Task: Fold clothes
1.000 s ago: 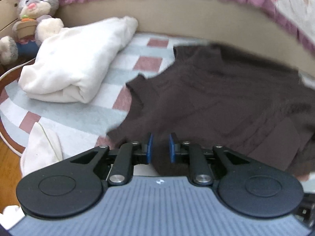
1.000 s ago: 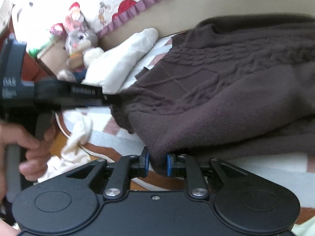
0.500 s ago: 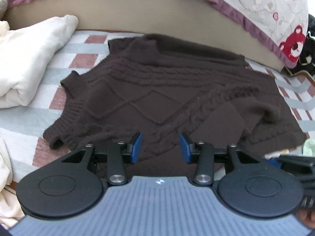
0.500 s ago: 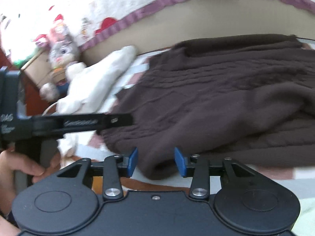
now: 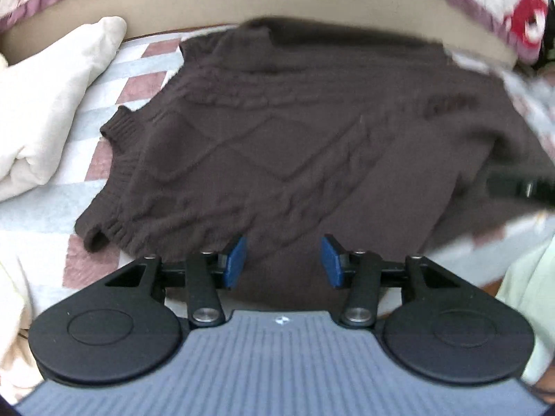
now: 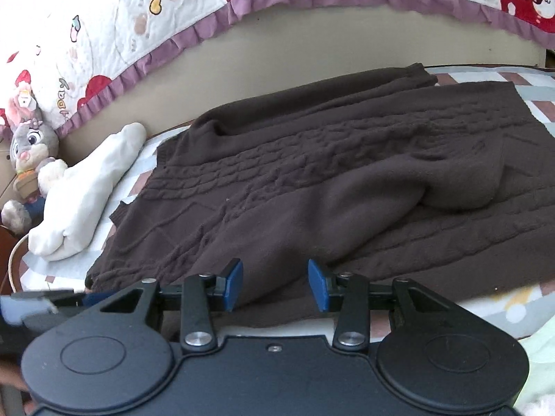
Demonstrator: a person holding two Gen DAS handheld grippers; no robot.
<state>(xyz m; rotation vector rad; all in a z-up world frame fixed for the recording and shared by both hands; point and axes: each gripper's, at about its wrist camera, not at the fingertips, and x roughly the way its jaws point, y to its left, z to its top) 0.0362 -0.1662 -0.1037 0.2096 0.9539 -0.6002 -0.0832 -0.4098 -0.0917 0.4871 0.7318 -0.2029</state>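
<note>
A dark brown cable-knit sweater [image 5: 295,145] lies spread on the checked mat, one sleeve folded across its front [image 6: 364,187]. My left gripper [image 5: 283,262] stands open just above the sweater's near edge, nothing between its blue pads. In the right wrist view, my right gripper [image 6: 274,286] is likewise open over the sweater's [image 6: 312,180] near hem, holding nothing. The tip of the right gripper shows at the right edge of the left wrist view; part of the left gripper shows blurred at the lower left of the right wrist view.
A folded white garment [image 5: 45,114] lies left of the sweater, also seen in the right view [image 6: 90,190]. A plush rabbit [image 6: 29,159] sits at the far left. A beige bed base [image 6: 312,45] with a quilt [image 6: 104,17] runs behind. Pale green cloth [image 5: 530,294] lies at the right.
Both grippers were shut on the sweater's near edge a second ago; both have opened wide and let it go. The sweater now lies flat and the left view has swung right, centring it.
</note>
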